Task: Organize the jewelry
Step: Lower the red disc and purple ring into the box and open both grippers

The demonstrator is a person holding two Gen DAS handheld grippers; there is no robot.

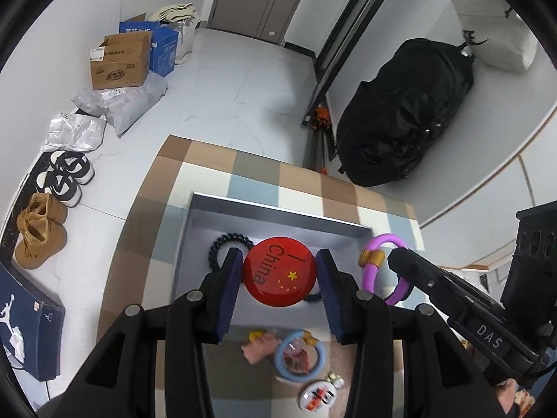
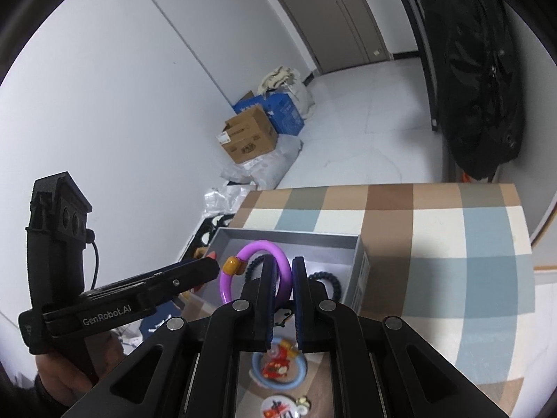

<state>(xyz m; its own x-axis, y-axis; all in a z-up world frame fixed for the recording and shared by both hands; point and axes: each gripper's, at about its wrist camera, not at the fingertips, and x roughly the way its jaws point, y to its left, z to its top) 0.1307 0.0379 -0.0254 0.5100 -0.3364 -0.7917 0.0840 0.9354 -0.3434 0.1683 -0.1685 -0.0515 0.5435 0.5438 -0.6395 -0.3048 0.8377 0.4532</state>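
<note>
My left gripper (image 1: pixel 278 275) is shut on a red round badge (image 1: pixel 278 271) with "I China" printed on it, held above a grey open box (image 1: pixel 278 214). A black bead bracelet (image 1: pixel 222 244) lies inside that box. Just right of the box, my right gripper (image 2: pixel 282 275) is shut on a purple ring bracelet (image 2: pixel 257 247) with a yellow bead, raised over the box's near edge. In the left wrist view the purple ring bracelet (image 1: pixel 369 271) hangs from the right gripper (image 1: pixel 395 257). The left gripper (image 2: pixel 210 266) reaches in from the left of the right wrist view.
The box sits on a checkered tablecloth (image 1: pixel 216 163). On the cloth near me lie a light blue ring (image 1: pixel 301 355), a pink trinket (image 1: pixel 257 346) and a white round badge (image 1: pixel 316 397). Cardboard boxes (image 1: pixel 120 61), shoes (image 1: pixel 40 230) and a black backpack (image 1: pixel 403 115) stand beyond the table edge.
</note>
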